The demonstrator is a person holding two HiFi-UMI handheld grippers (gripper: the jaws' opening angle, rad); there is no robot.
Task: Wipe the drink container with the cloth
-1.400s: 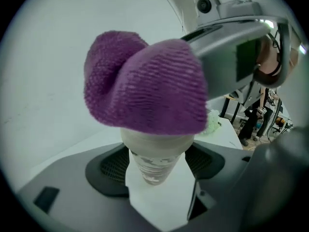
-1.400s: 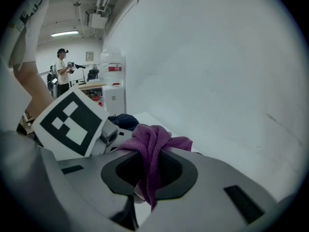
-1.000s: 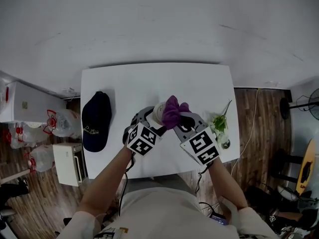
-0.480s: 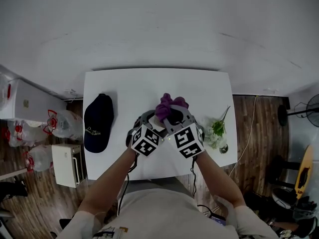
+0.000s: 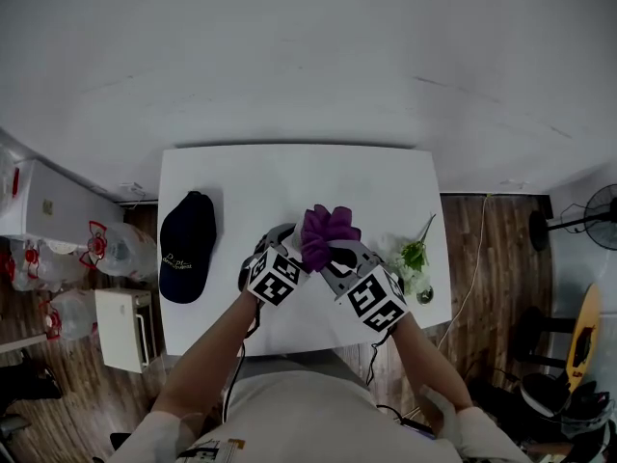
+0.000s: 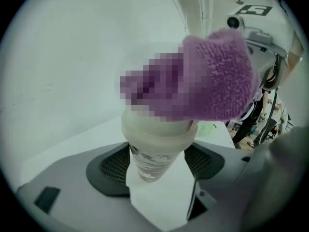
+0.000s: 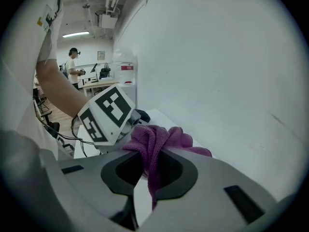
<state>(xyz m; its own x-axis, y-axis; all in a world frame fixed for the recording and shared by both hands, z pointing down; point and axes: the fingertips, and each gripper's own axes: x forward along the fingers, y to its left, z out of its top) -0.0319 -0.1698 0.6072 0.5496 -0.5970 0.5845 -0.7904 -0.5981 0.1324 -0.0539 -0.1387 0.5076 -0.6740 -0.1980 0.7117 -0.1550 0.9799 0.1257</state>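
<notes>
Left gripper [image 5: 288,247] jaws pinch the cup [image 6: 154,151] below its lid, at mid-bench [image 5: 251,181]. Right gripper [image 7: 149,170] jaws clamp the soft cloth [image 7: 159,137] atop it. Cup probably light, thin-walled, slippery: hold its body gently.

Dark cap [image 5: 186,246], leafy sprig [image 5: 415,256]

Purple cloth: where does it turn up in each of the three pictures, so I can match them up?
Head view: the purple cloth sits at the centre, over the near half of the white table.
Left gripper view: the purple cloth is at upper right, on top of the drink container.
Right gripper view: the purple cloth is at lower centre, pinched between the jaws.
Shared landmark: the white table, visible in all three views.
</notes>
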